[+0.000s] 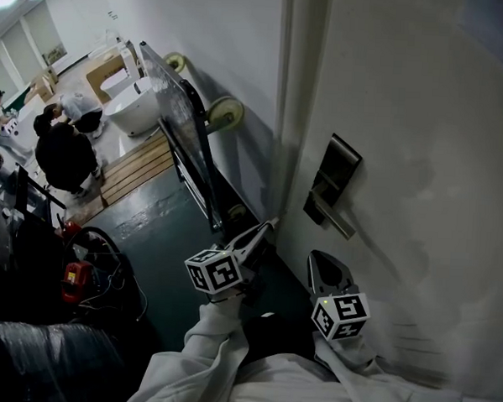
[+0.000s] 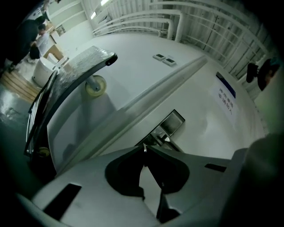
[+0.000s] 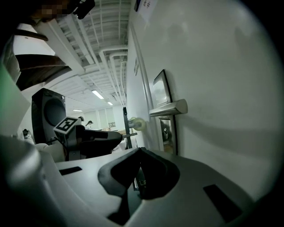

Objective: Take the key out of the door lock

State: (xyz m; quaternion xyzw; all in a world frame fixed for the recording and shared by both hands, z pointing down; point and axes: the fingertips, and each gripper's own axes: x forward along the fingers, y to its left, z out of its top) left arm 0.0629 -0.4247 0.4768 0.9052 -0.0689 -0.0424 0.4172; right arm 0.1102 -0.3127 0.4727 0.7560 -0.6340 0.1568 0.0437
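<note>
The white door [image 1: 422, 146] carries a dark lock plate [image 1: 335, 177] with a silver lever handle [image 1: 335, 217]. My left gripper [image 1: 265, 228] hangs low and left of the handle, near the door's edge, apart from the lock. Its jaws are shut, and a thin silvery sliver that looks like the key [image 2: 143, 149] is pinched at their tips. The lock plate [image 2: 171, 124] lies beyond those tips in the left gripper view. My right gripper [image 1: 322, 260] is below the handle, close to the door, its jaws shut with nothing held. The handle [image 3: 168, 107] and lower plate [image 3: 167, 133] show in the right gripper view.
A dark cart [image 1: 191, 142] with pale wheels [image 1: 225, 112] leans against the wall left of the door. People [image 1: 65, 148] stand at the back left near a white tub [image 1: 134, 106]. A red tool [image 1: 77, 279] and cables lie on the dark floor.
</note>
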